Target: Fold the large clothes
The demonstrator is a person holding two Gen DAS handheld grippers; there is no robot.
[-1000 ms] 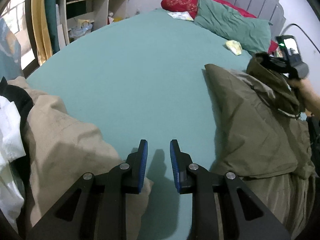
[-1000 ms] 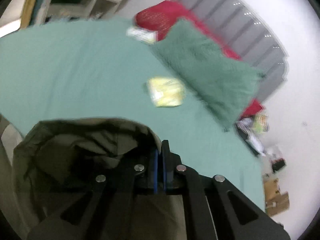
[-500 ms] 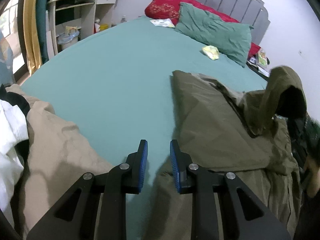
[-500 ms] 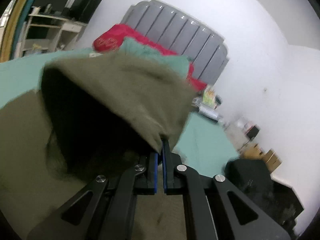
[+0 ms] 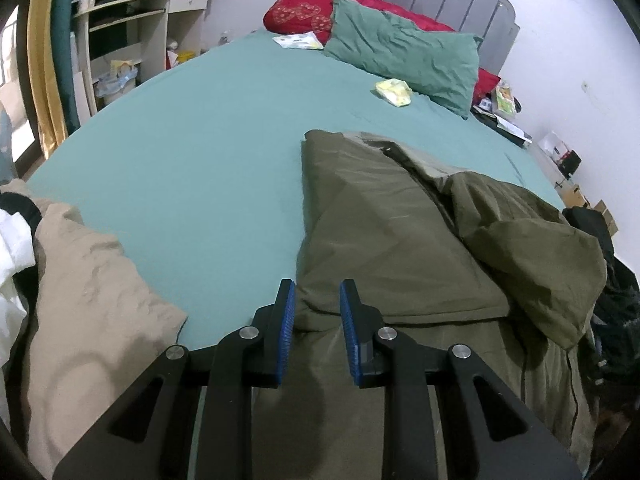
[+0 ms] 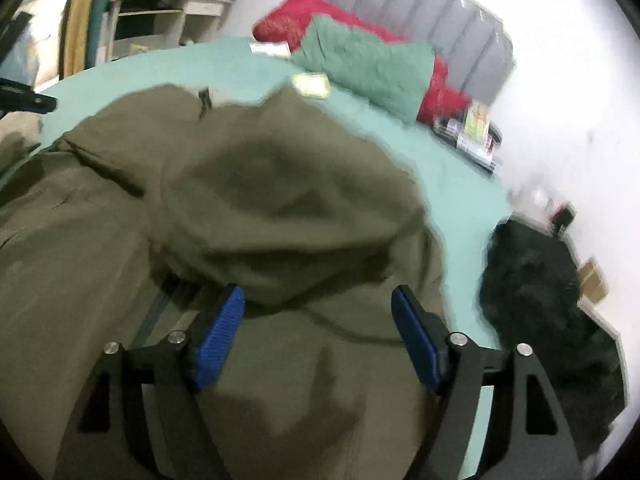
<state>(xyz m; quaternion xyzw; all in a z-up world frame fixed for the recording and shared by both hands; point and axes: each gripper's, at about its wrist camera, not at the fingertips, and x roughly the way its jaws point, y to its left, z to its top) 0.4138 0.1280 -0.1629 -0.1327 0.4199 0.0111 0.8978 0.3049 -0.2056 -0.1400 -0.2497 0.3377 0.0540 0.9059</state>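
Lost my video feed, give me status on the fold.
Left gripper open, empty, at olive jacket edge. Right gripper open wide, hood lying on jacket. Tan garment beside, apart.

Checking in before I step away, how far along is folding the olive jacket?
Done: olive jacket lies on the bed, hood flopped over its body. In hand: nothing; right gripper and left gripper both open. Left: lower part looks unfolded; tan garment lies unfolded.

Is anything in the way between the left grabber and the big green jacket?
No, nothing visible. The left gripper has its jaws open right at the near fold of the olive jacket, with only jacket cloth between them. The tan garment lies off to its left, apart.
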